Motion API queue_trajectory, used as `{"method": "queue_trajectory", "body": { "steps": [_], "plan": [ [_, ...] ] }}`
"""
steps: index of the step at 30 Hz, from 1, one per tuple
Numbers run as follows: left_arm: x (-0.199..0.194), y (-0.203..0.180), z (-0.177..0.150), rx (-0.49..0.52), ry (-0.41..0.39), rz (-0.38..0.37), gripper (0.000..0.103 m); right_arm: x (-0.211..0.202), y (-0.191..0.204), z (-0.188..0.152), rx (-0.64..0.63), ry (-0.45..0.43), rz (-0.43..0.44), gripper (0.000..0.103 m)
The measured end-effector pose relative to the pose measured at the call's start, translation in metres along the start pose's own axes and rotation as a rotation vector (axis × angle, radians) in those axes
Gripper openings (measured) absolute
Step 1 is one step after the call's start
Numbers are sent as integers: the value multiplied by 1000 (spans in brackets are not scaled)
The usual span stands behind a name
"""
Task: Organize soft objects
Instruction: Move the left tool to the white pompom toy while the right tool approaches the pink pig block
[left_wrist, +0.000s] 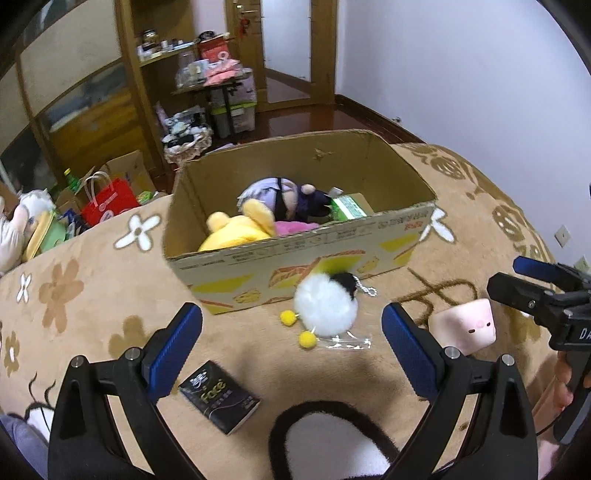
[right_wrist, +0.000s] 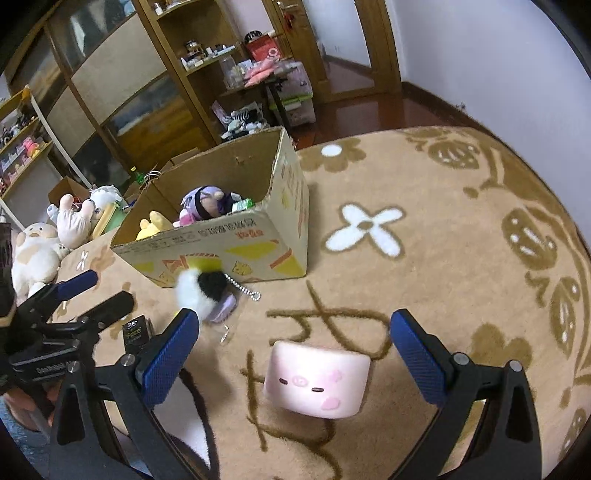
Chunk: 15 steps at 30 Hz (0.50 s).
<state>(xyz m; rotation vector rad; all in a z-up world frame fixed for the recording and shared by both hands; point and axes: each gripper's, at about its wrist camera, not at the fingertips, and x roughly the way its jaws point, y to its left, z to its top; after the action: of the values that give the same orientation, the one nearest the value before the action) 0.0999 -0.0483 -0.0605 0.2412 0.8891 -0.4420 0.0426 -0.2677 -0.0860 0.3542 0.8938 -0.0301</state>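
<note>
Right wrist view: right gripper (right_wrist: 295, 356) spread wide, nothing held, one pink pig cushion (right_wrist: 316, 380) lying on the rug (right_wrist: 443, 206) between its fingers; best closed low across the cushion's sides, gently, since it likely squashes. Left gripper (left_wrist: 291, 345) likewise wide open and empty, one white pom-pom toy (left_wrist: 325, 308) at its 12 o'clock. One cardboard box (left_wrist: 295, 254) beyond, holding at least three plush items. One black tissue pack (left_wrist: 219, 395) at 7 o'clock of the pom-pom

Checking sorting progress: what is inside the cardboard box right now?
In the cardboard box: a yellow plush, a purple-haired doll, something pink and a green packet. The near wall and these toys hide the box floor.
</note>
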Motion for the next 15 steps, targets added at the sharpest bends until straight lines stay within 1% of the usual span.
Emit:
{"method": "queue_trajectory", "body": {
  "steps": [8,13,15],
  "plan": [
    [23,-16,2,78,16,-43,97,9,-3,-1,27,53,-18,103],
    [37,-19,4,97,37,-44,97,20,-11,0,75,100,3,103],
    [45,-19,5,100,56,-42,97,25,-14,0,91,117,2,103]
  ]
}}
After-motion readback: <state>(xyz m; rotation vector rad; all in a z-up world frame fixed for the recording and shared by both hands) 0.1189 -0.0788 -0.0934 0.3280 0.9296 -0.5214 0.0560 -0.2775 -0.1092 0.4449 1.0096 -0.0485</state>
